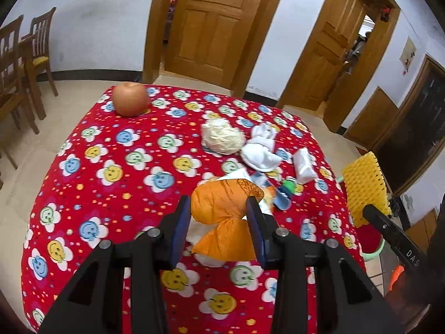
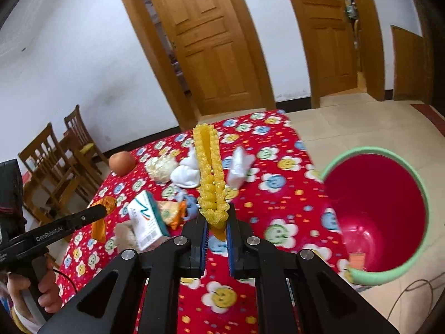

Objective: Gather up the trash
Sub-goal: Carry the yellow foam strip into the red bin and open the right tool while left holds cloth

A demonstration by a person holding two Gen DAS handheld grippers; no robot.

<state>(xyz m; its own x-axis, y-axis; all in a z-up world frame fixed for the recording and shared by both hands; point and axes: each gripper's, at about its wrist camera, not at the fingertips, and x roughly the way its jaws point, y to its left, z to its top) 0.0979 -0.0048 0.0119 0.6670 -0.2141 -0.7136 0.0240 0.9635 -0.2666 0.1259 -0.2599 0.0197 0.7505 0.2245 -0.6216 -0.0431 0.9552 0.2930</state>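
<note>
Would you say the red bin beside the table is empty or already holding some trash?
Nearly empty: the right wrist view looks into the red bin, showing bare red walls and only one small orange scrap low inside.

"GenRobot.AI" is printed in white along the black body of the left gripper (image 2: 104,210), seen at the left of the right wrist view. In the left wrist view, the right gripper (image 1: 370,208) at the far right shows the white letters "DAS", cut off. The small white-and-teal box (image 2: 148,220) on the surface bears a slanted logo and a barcode, neither readable.
</note>
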